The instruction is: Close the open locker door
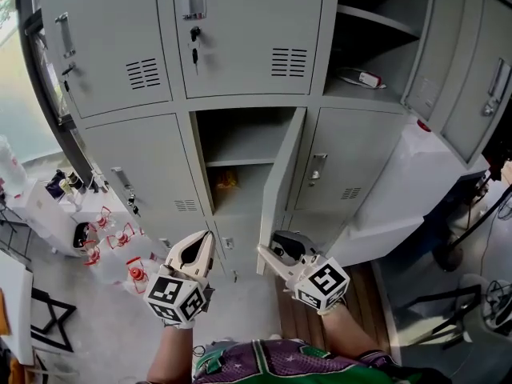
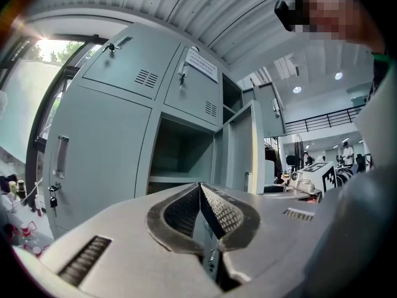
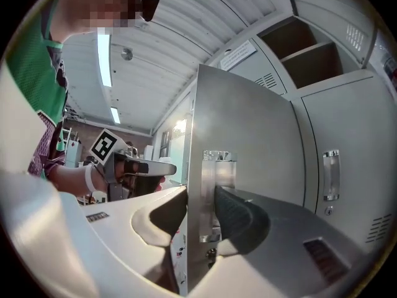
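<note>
The grey locker door of the middle lower compartment stands half open, swung out toward me. My right gripper is shut on the door's free edge, low down. In the right gripper view one pad presses the metal handle plate on the door and the other jaw lies behind the edge. My left gripper hangs shut and empty left of the door, in front of the opening. The left gripper view shows its closed fingertips facing the open compartment and the door.
Something yellow lies on the shelf inside the compartment. Closed locker doors surround it. An upper-right locker is open with a small item on its shelf. A white cabinet stands at right. Red-capped bottles sit on the floor at left.
</note>
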A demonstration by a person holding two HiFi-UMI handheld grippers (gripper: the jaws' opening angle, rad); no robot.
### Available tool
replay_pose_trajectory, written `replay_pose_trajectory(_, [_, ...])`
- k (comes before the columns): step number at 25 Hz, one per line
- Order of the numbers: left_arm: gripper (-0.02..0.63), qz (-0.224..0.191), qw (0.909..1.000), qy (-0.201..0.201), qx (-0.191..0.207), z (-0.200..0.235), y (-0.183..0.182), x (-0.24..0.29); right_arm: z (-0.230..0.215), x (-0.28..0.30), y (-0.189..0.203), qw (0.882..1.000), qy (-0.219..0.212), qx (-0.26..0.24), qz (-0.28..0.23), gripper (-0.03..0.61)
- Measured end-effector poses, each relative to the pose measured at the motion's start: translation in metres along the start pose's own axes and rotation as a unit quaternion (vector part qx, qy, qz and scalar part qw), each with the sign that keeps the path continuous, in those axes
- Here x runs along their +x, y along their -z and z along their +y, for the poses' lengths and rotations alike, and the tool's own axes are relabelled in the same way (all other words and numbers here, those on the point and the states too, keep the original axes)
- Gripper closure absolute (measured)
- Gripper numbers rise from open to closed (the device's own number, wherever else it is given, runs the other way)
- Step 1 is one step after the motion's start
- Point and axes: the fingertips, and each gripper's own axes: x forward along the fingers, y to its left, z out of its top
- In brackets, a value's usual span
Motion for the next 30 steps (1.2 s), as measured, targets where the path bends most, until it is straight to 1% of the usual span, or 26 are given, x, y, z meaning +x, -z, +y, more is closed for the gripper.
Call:
replay_pose_trajectory(9, [0.591, -0.001, 1.0000, -0.007, 0.003, 0.053, -0.002, -0.033, 0.004, 0.030, 0.000, 0.998, 0.064, 0.029, -0.008, 0.442])
replay_pose_trajectory(17, [0.591, -0.004, 0.9996, 0.027, -0.001, 0.096, -0.008, -0.057, 0.006, 0.055, 0.002, 0.990, 0.132, 0.050, -0.015, 0.442])
replay_pose_trajectory(19, [0.591, -0.002, 0.9993, 0.036, 0.000, 0.105, -0.009, -0.062, 0.006, 0.061, 0.003, 0.988, 0.145, 0.048, -0.011, 0.442])
replay_pose_trajectory(25, [0.591, -0.009, 0.9987, 0.049, 0.009, 0.133, -0.021, -0.074, 0.005, 0.080, 0.002, 0.985, 0.165, 0.044, -0.003, 0.445])
replay_pose_trajectory(30, [0.591, -0.012, 0.9989, 0.045, 0.002, 0.149, -0.021, -0.074, 0.004, 0.096, 0.001, 0.986, 0.162, 0.041, 0.008, 0.445])
